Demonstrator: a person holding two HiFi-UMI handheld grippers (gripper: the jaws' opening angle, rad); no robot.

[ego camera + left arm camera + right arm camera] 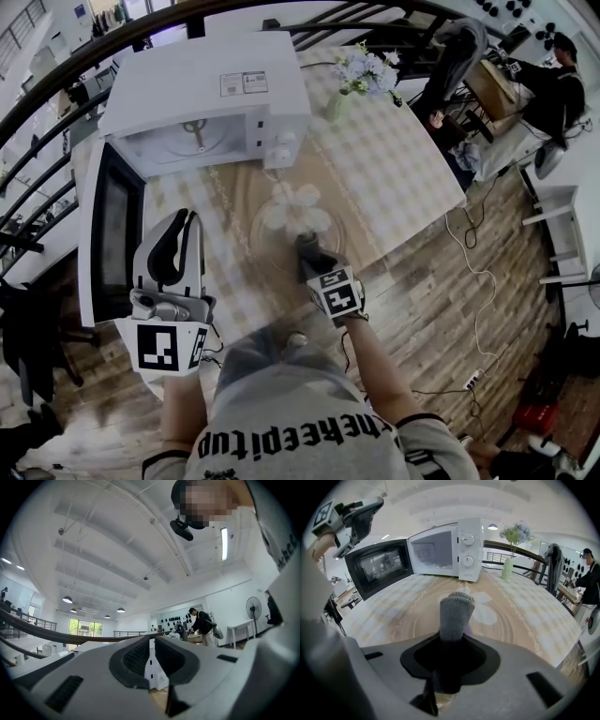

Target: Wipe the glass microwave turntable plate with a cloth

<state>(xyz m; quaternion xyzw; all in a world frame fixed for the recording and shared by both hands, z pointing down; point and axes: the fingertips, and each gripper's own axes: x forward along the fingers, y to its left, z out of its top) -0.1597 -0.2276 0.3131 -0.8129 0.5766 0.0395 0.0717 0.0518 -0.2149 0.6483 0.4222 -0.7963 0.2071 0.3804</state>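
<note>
Microwave door [112, 234], black-windowed, swung open at the far left of the table [403, 178], which is covered in pale check. Left gripper [183, 225], held up off the table just right of the door, its tips pointing upward; jaws a narrow gap apart with nothing between them. Microwave [206, 84], white, at the far left of the table, cavity open, two round knobs on its right panel. Glass plate [272, 244], clear and round, lying flat on the table near the microwave's front, a pale flower pattern showing through it. Cloth [457, 613], grey, clamped in the jaws of the right gripper [450, 667] and sticking out beyond the tips over the near side of the plate; whether it touches the glass cannot be told. Vase [337, 105], pale green with light blue flowers, right of the microwave. Person in dark clothes at a desk, far right, off the table.
</note>
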